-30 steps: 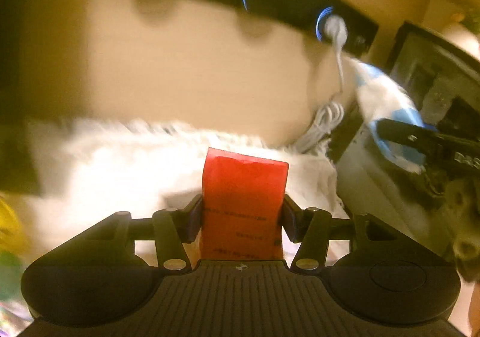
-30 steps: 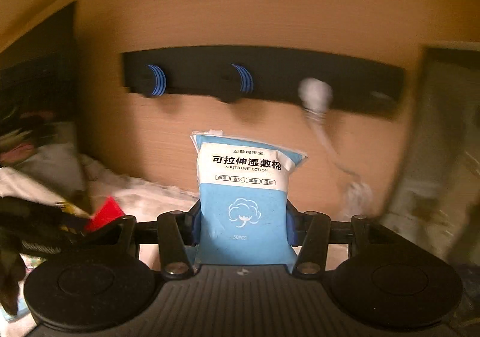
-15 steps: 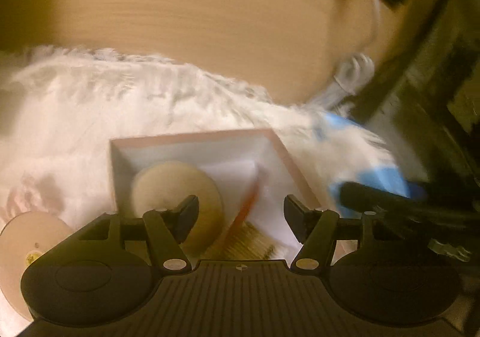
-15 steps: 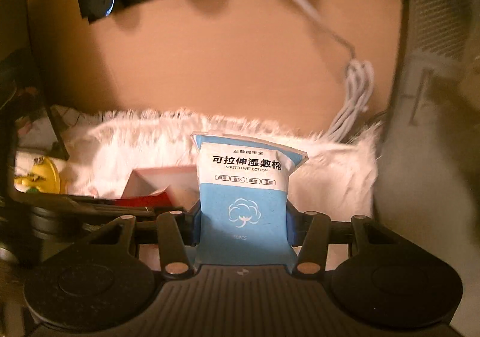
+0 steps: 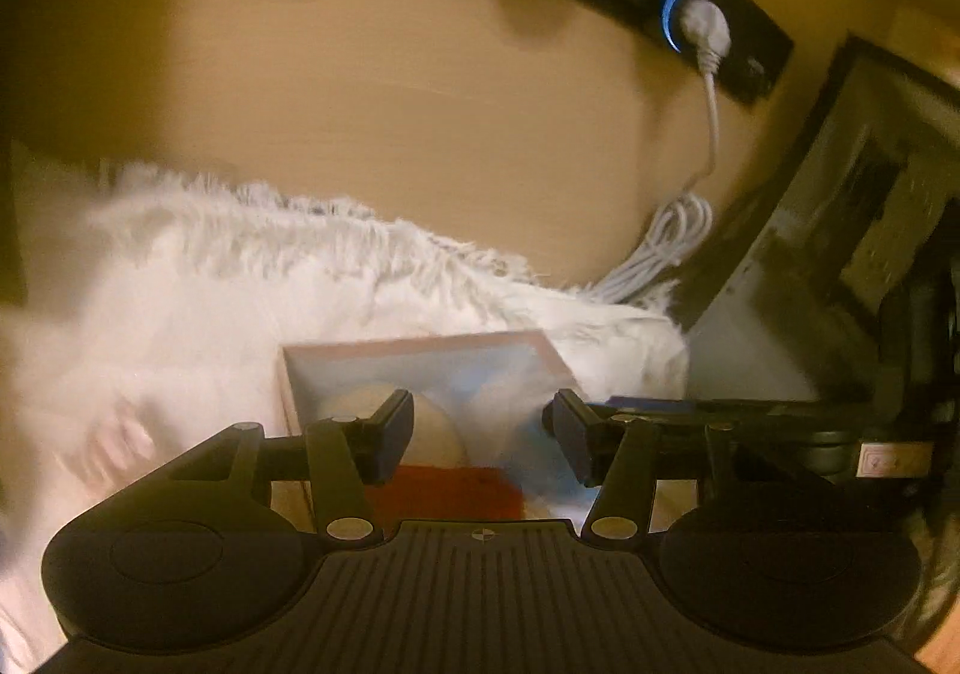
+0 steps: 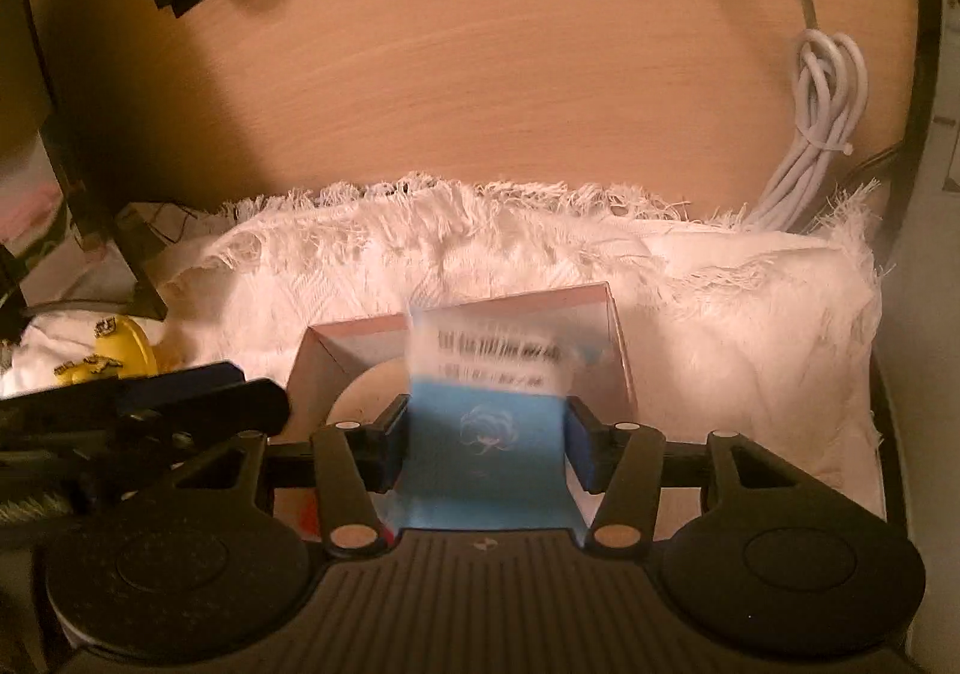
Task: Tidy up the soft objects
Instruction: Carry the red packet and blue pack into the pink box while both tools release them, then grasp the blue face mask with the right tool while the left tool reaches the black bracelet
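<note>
Two soft packs are in play. The blue cotton pack (image 6: 486, 452) is a thin film pouch, light and squashy, likely a little slick, so it is best pinched flat across its lower half, where the padding gives the pads something to bite; its top flops and blurs, which suggests it bends easily. The right hand-held gripper (image 6: 487, 449) has its jaws closed onto that pack's two side edges, holding it upright over the pink box (image 6: 606, 308), which sits on the white fringed cloth (image 6: 750, 314) toward the back edge of the bench, near the wooden wall. The pack's lower end reaches back toward the gripper body, its top leaning over the box's opening.

The left hand-held gripper (image 5: 483, 437) stands with jaws wide apart and nothing between them. The red pack (image 5: 444, 491) lies flat in the near part of the box, just below and behind that gripper's fingertips, beside a pale round pad (image 5: 438, 428). It too looks light and pliant. Whether it touches the fingers cannot be told
</note>
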`<state>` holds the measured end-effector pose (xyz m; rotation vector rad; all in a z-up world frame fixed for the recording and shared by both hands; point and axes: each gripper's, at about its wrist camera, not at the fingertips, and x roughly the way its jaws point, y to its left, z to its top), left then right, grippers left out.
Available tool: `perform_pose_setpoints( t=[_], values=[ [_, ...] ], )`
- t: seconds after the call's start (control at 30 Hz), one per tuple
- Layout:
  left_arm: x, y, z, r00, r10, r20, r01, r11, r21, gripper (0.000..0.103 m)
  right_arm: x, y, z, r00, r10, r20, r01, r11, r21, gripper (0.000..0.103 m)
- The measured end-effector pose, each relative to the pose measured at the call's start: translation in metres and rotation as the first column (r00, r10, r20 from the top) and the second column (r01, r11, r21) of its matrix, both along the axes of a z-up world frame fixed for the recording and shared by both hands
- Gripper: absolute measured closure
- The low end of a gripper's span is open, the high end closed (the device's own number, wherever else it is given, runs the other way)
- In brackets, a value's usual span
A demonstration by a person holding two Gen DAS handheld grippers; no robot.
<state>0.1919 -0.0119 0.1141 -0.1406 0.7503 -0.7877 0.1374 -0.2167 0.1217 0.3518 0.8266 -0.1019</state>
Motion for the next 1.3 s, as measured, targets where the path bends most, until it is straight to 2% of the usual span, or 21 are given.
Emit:
perform_pose_setpoints(
  t=[0.17,0.27,0.43,0.5,0.6,0.7,0.8,0.9,1.03,1.13,1.23,1.3],
  values=[
    [0.0,0.007,0.001,0.999,-0.012,-0.051,0.006,0.992,-0.123,0.047,-0.018,-0.011,0.015,0.996,-0.043,0.076,0.044,0.999,-0.015,0.043],
    [0.001,0.007,0.007,0.999,-0.017,-0.05,0.008,0.986,-0.166,0.047,-0.03,-0.015,0.02,0.993,-0.083,0.084,0.088,0.995,-0.056,0.043],
    [0.002,0.001,0.012,0.997,-0.036,-0.062,0.027,0.989,-0.143,0.047,-0.048,-0.002,0.015,0.997,-0.052,0.048,0.06,0.98,-0.191,0.047],
    [0.001,-0.001,0.011,0.997,-0.023,-0.071,0.016,0.995,-0.099,0.047,-0.053,0.003,0.011,0.999,-0.027,0.029,0.033,0.976,-0.213,0.06],
    [0.0,0.002,0.009,0.995,-0.007,-0.101,0.0,0.998,-0.07,0.047,-0.057,0.005,0.005,1.0,-0.017,-0.002,0.016,0.977,-0.211,0.068],
    [-0.002,0.017,0.015,0.995,0.008,-0.103,-0.02,0.994,-0.111,0.047,-0.057,0.008,0.002,1.0,-0.012,-0.013,0.009,0.979,-0.206,0.073],
    [-0.007,0.043,0.023,0.996,0.044,-0.084,-0.057,0.986,-0.16,0.047,-0.051,0.019,0.0,1.0,0.028,-0.012,-0.03,0.981,-0.191,0.074],
    [-0.014,0.075,0.025,0.992,0.108,-0.072,-0.118,0.979,-0.167,0.047,-0.036,0.031,-0.007,0.998,0.053,-0.031,-0.058,0.982,-0.181,0.074],
    [-0.037,0.124,0.015,0.982,0.187,-0.018,-0.188,0.978,-0.088,0.047,-0.008,0.038,-0.032,0.994,0.039,-0.104,-0.059,0.979,-0.193,0.073],
    [-0.056,0.17,-0.001,0.972,0.235,0.0,-0.235,0.972,-0.005,0.047,-0.001,0.044,-0.037,0.992,0.046,-0.118,-0.072,0.972,-0.223,0.073],
    [-0.07,0.224,-0.019,0.938,0.346,0.019,-0.347,0.935,0.069,0.047,-0.003,0.052,-0.034,0.988,0.095,-0.125,-0.124,0.96,-0.25,0.071],
    [-0.074,0.264,-0.031,0.894,0.446,0.031,-0.447,0.887,0.119,0.047,-0.007,0.063,-0.026,0.986,0.123,-0.112,-0.152,0.94,-0.304,0.071]
  ],
)
